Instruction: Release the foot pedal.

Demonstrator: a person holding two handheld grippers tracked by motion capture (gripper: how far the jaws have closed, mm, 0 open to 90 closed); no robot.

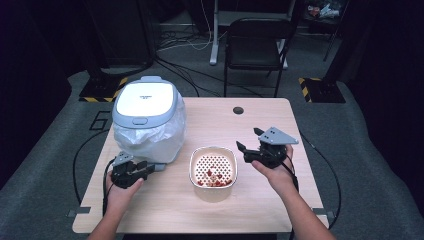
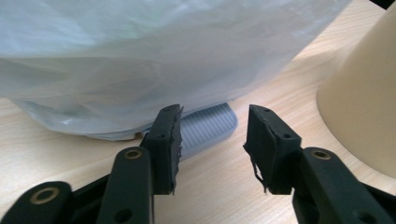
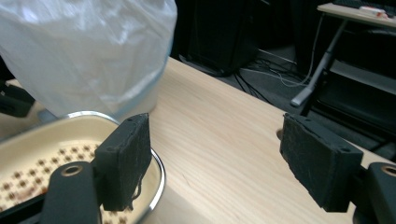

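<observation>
Wooden table (image 1: 260, 120) carries a bag-lined pedal bin (image 1: 148, 117) toward its left edge and a cream strainer bowl (image 1: 213, 172) mid-front. Left gripper (image 1: 148, 169) is released, its jaws astride the grey pedal (image 2: 208, 128). Right gripper (image 1: 249, 140), released, hovers right of the bowl.

Support surface: a light wooden table (image 1: 260, 120) with a round dark cable hole (image 1: 238, 110) near its far edge. Resting directly on it — a bin (image 1: 148, 120) with a white-and-grey lid, lined with a translucent plastic bag, at the left; its grey foot pedal (image 2: 205, 128) lies low over the tabletop. Near the centre stands a cream strainer bowl (image 1: 213, 172) — perforated insert, reddish pieces inside.
</observation>
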